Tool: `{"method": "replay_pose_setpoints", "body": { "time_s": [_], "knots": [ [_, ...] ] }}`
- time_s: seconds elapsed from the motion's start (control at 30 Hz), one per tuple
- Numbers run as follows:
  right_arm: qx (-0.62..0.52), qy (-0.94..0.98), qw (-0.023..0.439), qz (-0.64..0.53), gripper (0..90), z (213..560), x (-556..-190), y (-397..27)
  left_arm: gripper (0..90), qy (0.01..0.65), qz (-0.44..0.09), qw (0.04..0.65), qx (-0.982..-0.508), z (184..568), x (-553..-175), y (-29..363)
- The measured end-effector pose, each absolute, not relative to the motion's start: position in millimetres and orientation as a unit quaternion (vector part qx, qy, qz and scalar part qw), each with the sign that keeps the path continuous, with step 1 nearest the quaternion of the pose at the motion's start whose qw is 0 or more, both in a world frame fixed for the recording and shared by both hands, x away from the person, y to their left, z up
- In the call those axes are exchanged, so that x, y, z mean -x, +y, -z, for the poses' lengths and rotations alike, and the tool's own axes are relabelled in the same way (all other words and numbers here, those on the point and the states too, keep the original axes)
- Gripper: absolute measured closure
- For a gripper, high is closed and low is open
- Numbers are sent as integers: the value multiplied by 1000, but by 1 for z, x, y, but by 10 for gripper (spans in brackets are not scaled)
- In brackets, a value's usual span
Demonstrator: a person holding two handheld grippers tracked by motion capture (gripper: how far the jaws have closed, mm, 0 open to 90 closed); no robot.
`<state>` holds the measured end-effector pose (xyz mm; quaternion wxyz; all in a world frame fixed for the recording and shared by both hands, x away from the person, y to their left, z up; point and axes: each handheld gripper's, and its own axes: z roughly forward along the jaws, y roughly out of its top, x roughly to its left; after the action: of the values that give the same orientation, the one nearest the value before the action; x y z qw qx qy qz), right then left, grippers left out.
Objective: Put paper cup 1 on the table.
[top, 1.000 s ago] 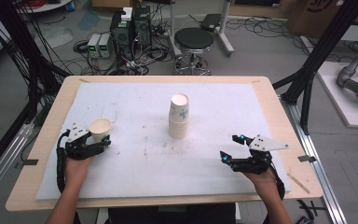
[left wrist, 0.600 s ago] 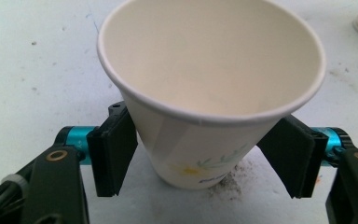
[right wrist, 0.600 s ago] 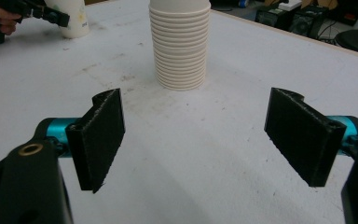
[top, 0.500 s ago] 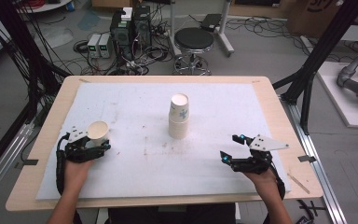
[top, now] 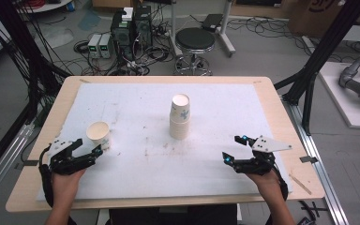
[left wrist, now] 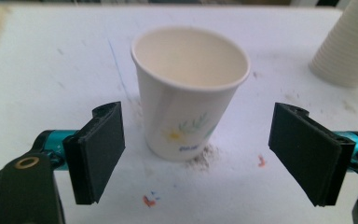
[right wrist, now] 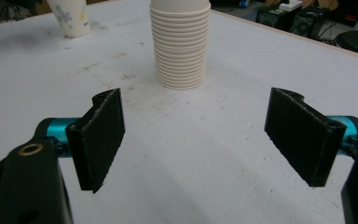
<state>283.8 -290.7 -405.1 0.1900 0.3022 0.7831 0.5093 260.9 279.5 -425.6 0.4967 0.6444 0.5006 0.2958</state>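
1. Since a second ago, the left gripper [top: 85, 151] let go of the paper cup [top: 98, 134]; its jaws have just been opening. From above, the cup stands at its one o'clock.
2. Left gripper view: jaws apart, cup between them, untouched.
3. Right gripper view: the right gripper [right wrist: 193, 135] is wide apart, with the cup stack [right wrist: 180, 44] at twelve o'clock and bare white mat [right wrist: 205, 154] between.

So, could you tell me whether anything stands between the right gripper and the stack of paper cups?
Nothing visible does: bare white table cover lies between the open right gripper and the stack of white paper cups.
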Motion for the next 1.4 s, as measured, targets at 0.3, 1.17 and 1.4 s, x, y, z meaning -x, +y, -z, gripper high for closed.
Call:
{"method": "replay_pose_setpoints", "body": {
  "time_s": [0.3,1.17,1.4],
  "knots": [
    [-318,784,210,-489,207,406,-288,-294,152,414,-300,594,-622,411,-254,259],
    [-340,776,214,-486,207,407,-293,-303,156,331,-237,628,-663,418,-272,220],
    [-340,777,209,-487,207,407,-293,-301,156,330,-236,627,-665,417,-271,218]
  ]
}}
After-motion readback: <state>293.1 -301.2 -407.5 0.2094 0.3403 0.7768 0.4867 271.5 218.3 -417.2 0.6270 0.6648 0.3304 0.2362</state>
